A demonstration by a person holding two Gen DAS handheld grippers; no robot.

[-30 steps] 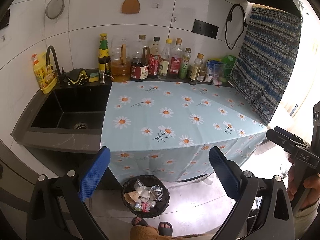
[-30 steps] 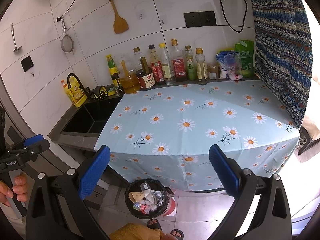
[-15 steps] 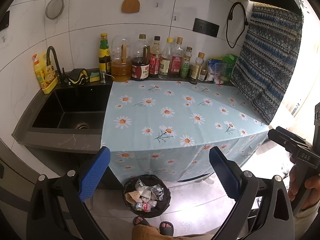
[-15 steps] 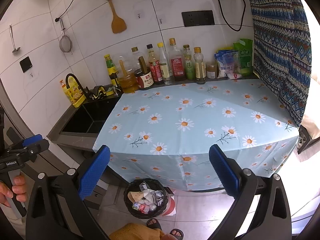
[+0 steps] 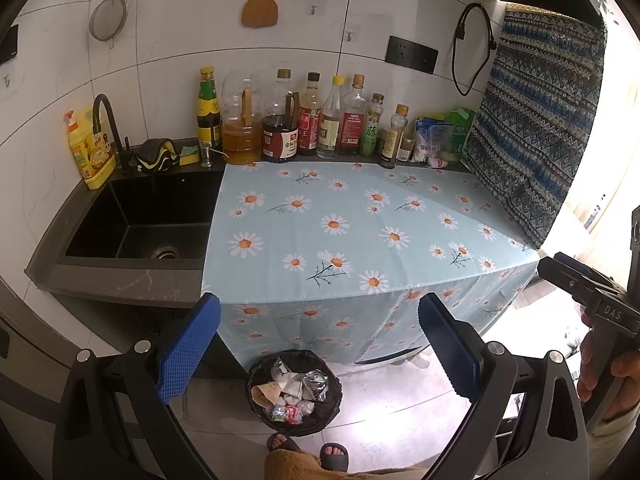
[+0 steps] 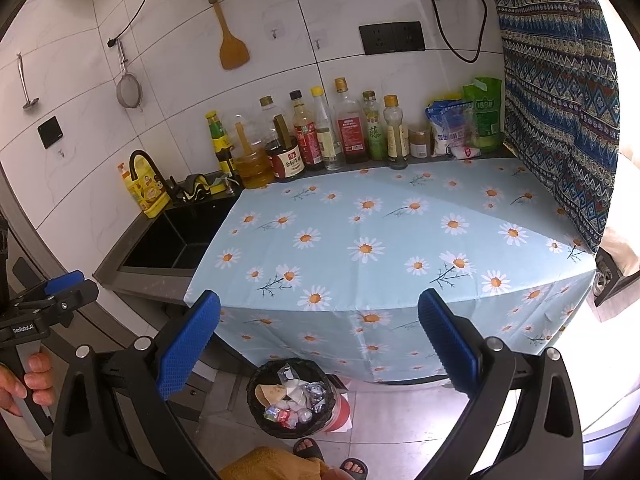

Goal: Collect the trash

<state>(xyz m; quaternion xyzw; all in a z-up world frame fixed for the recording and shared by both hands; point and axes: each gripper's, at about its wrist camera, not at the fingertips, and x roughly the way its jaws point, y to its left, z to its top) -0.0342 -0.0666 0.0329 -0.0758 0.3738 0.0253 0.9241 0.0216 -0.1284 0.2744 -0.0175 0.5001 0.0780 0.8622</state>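
In front of me the bench (image 5: 120, 284) runs wall to wall, most of it under a light blue daisy cloth (image 5: 360, 232) that hangs over the front edge; nothing lies on the cloth itself. Left of the cloth sits a black sink (image 5: 140, 216) with a black tap (image 5: 106, 120) and a yellow soap bottle (image 5: 86, 152) at its back corner. A patterned blue curtain (image 5: 536, 128) hangs at the right end. Along the tiled wall stands a row of sauce and oil bottles (image 5: 312, 124), with some bags (image 5: 440, 140) beside them to the right. A wooden spatula (image 5: 260, 4) and a strainer (image 5: 108, 16) hang on the wall above. On the floor below the cloth's edge is a black-lined trash bin (image 5: 294, 392), upright, holding the trash (image 5: 290, 396): crumpled wrappers, foil and paper, all inside the rim. My sandalled feet (image 5: 308, 446) are just behind it. My left hand-held gripper (image 5: 318, 348) is spread wide, nothing between the blue pads (image 5: 188, 348), up above the bin. My right hand-held gripper (image 6: 318, 348) is spread wide too, empty, same height, both well apart from the bin.
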